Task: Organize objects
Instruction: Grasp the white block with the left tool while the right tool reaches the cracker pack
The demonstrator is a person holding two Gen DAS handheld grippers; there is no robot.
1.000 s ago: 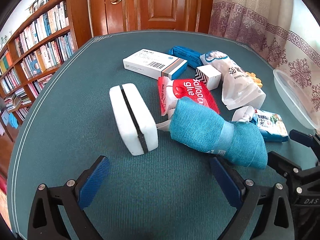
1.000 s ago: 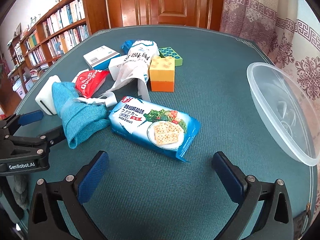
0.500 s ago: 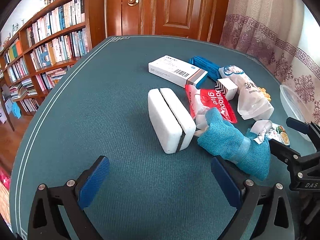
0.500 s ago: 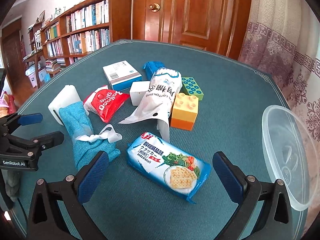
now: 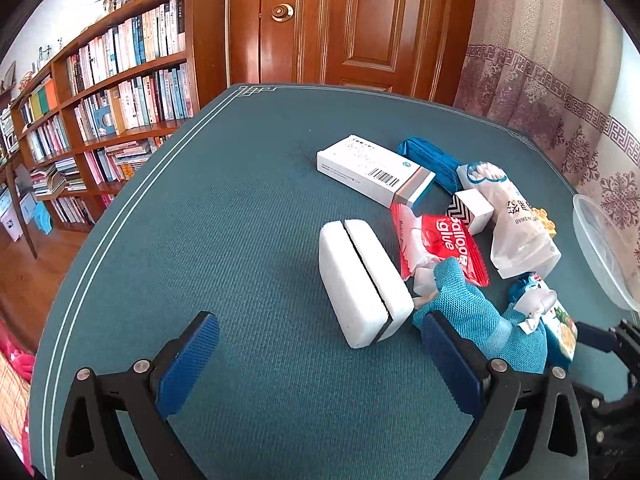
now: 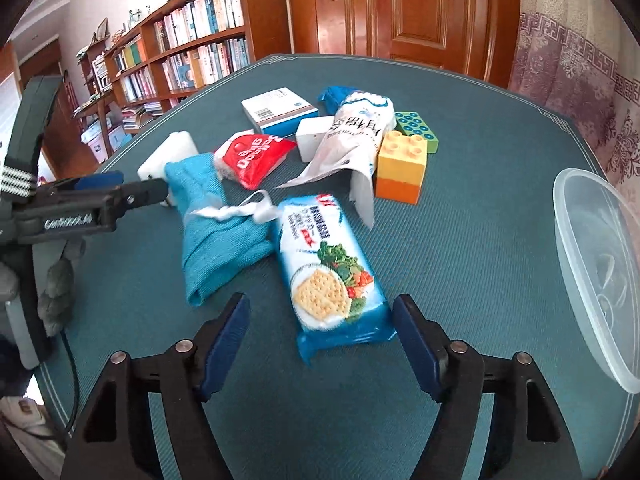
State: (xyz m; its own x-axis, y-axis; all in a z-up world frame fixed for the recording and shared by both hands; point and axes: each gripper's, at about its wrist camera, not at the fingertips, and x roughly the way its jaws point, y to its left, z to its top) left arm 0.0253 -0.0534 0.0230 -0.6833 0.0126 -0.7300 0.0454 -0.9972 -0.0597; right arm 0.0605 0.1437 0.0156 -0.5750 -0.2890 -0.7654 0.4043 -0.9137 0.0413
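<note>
Both views are bright with soft, even daylight, strongest at the far right where the pale patterned curtain (image 5: 568, 92) glows, and shadows on the dark teal felt table (image 5: 240, 216) are faint. Fisheye bending curves the wooden bookshelf (image 6: 192, 40) and blackens the corners, while the clear plastic bowl (image 6: 592, 264) carries mild glare; focus is sharp, softening slightly toward the rims
</note>
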